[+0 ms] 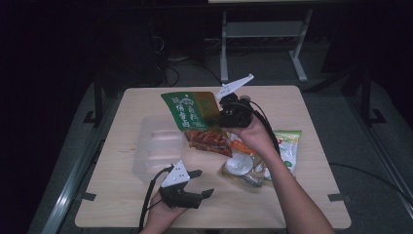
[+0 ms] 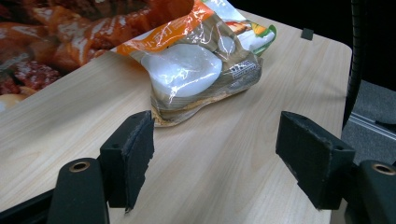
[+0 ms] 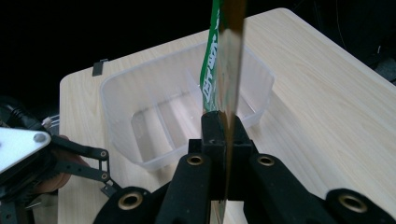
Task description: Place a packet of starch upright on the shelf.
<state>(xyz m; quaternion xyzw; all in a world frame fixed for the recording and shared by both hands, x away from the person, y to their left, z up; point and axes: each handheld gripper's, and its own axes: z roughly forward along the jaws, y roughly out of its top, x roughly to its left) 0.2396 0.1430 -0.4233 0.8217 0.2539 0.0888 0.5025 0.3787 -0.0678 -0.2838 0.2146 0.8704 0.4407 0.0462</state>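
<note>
My right gripper (image 1: 221, 111) is shut on the edge of a green snack packet (image 1: 190, 109) and holds it up above the table's middle, near a clear plastic container (image 1: 156, 146). In the right gripper view the green packet (image 3: 223, 65) stands edge-on between the closed jaws (image 3: 223, 140), with the clear container (image 3: 154, 116) behind it. My left gripper (image 1: 202, 183) rests near the front edge, open and holding nothing. In the left gripper view its pads (image 2: 128, 158) stand wide apart over bare wood, short of an orange packet with white buns (image 2: 196, 70).
A red snack packet (image 1: 209, 141) lies beside the container. The bun packet (image 1: 243, 168) and a green-and-white packet (image 1: 288, 146) lie under the right forearm. The wooden table (image 1: 311, 195) ends close behind the left hand. The other gripper (image 3: 28, 163) shows at the lower left.
</note>
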